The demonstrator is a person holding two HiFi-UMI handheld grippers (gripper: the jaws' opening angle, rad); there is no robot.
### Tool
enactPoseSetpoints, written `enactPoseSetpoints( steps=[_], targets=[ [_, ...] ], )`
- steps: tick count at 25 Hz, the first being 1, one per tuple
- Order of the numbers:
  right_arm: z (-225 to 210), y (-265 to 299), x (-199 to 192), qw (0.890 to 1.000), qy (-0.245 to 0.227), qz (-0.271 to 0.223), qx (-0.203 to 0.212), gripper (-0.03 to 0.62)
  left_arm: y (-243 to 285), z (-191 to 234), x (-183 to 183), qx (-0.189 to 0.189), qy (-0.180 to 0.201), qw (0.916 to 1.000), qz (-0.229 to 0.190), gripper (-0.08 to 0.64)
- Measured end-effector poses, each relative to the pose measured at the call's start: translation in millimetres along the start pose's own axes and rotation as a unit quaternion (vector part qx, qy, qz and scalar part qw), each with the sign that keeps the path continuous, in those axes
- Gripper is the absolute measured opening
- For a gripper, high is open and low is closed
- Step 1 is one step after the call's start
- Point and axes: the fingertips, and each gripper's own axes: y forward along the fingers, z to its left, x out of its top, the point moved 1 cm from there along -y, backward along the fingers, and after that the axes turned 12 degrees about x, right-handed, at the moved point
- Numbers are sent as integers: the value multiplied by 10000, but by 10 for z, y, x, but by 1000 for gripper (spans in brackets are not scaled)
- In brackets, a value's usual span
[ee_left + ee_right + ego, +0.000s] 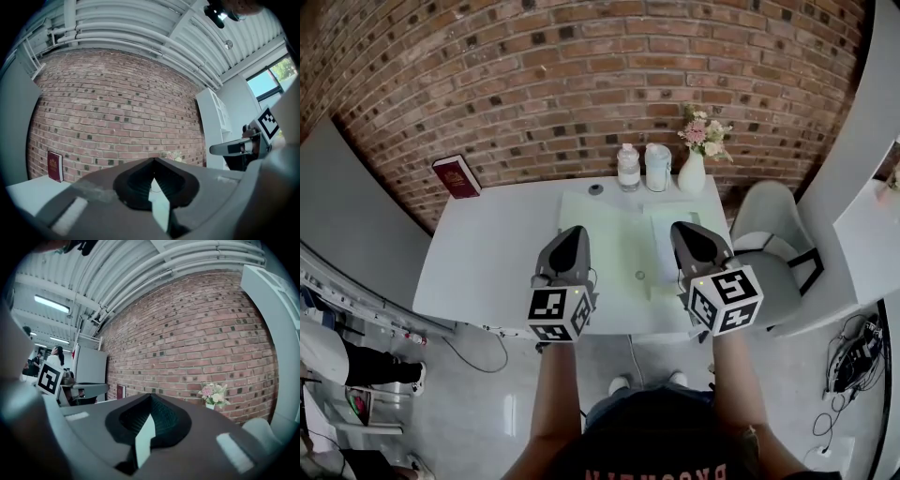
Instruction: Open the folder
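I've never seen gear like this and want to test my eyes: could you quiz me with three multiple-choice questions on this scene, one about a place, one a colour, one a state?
1. Where is the red book?
A on the chair
B standing at the table's far left corner, by the brick wall
C on the floor

2. What colour is the folder?
A black
B red
C pale green

3. The right gripper's fingers are:
A shut, empty
B wide apart
C clamped on a bottle

Answers:
1 B, the head view shows it standing by the wall.
2 C, the folder lies pale green in the middle of the table.
3 A, the right gripper view shows the tips meeting with nothing between.
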Motion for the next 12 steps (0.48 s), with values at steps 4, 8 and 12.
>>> enactPoseSetpoints(
  steps=[4, 8, 12],
  targets=[
    [-269, -269, 83, 9995, -181, -101, -237, 0, 103, -229, 84, -31, 14, 9999, -128, -2],
    [-481, -508, 172, 9982, -360, -174, -450, 0, 168, -413, 175, -20, -21, 9997, -248, -2],
    [-659, -717, 258, 9968, -479, -220, -598, -1, 213, -572, 256, -14, -68, 9994, -332, -2]
  ],
)
